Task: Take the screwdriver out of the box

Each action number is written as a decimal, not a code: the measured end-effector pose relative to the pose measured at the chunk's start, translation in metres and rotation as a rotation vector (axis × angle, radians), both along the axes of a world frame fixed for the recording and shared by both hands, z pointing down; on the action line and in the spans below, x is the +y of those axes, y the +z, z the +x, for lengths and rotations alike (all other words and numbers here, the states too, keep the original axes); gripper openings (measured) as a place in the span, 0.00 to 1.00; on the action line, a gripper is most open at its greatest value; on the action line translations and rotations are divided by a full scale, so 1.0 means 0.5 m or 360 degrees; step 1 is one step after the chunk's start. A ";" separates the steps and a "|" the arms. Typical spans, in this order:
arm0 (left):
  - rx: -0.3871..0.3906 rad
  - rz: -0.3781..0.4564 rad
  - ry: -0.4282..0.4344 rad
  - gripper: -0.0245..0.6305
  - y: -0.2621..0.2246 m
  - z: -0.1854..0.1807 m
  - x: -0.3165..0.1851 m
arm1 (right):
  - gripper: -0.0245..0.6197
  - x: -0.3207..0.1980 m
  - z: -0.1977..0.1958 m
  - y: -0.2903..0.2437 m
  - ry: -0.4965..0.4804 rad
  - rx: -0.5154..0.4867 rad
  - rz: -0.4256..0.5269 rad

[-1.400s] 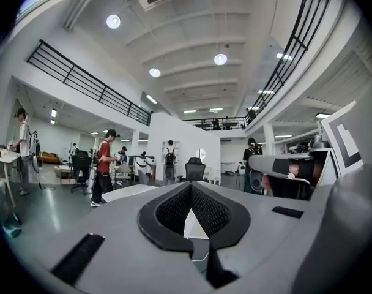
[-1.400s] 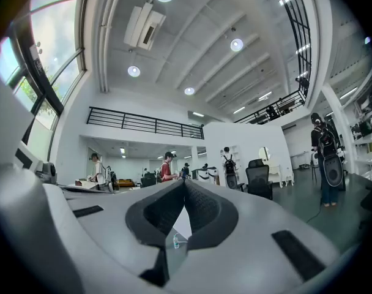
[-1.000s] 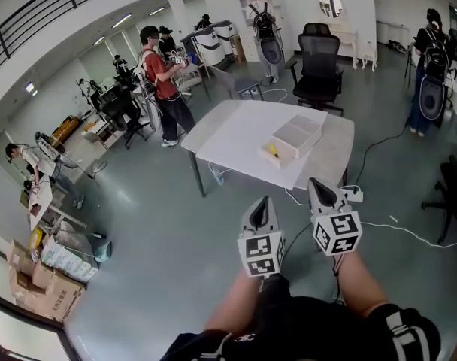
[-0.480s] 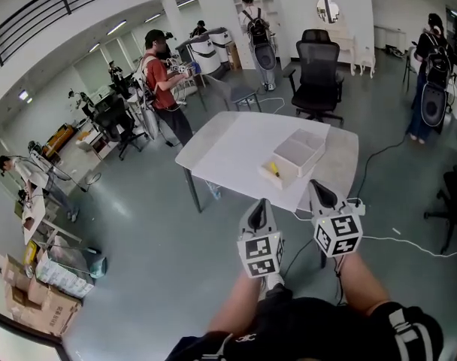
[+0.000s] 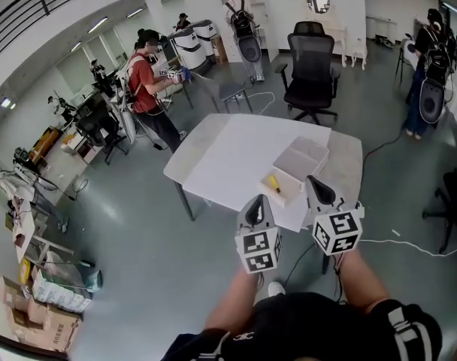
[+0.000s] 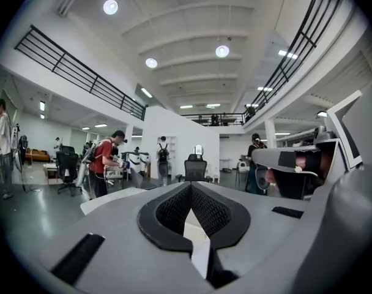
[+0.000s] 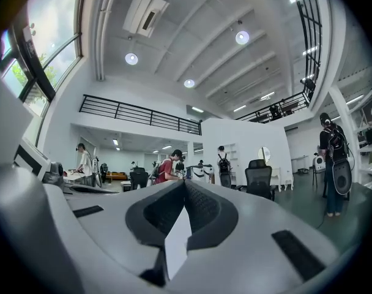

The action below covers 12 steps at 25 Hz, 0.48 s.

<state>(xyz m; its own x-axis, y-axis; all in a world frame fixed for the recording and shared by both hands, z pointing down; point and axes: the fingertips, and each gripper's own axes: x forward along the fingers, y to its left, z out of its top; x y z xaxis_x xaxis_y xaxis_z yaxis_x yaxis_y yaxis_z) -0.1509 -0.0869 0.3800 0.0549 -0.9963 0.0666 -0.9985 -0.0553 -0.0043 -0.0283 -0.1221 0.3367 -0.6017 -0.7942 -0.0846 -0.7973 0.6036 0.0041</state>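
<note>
Facing white table (image 5: 228, 153) with box (image 5: 300, 160), grey floor (image 5: 138, 232), left tool (image 5: 257, 204) and right tool (image 5: 315, 184) clenched empty.

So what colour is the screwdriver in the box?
The screwdriver is yellow; the head view shows it best.

I have bare grey floor (image 5: 161, 262) free on the left, while the white rectangular table (image 5: 232, 153), carrying an open white box (image 5: 302, 159), blocks straight ahead.

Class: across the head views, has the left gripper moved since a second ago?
Yes. The left gripper has advanced toward the white table; the strip of floor seen between its tip and the table's near edge is gone.
</note>
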 end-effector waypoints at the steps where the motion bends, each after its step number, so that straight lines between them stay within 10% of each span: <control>1: 0.0002 -0.0015 0.0007 0.06 0.006 -0.010 -0.019 | 0.06 -0.017 -0.011 0.003 0.0005 0.0004 -0.0009; 12: 0.0099 -0.0144 0.0094 0.06 0.077 -0.107 -0.173 | 0.06 -0.159 -0.106 0.071 0.0060 0.0047 -0.0151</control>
<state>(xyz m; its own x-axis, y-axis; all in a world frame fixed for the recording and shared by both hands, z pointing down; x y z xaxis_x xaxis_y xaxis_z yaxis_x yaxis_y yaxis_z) -0.2045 -0.1734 0.4184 0.1203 -0.9813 0.1506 -0.9916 -0.1116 0.0650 -0.0812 -0.2015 0.3723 -0.5722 -0.8201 0.0092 -0.8199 0.5718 -0.0279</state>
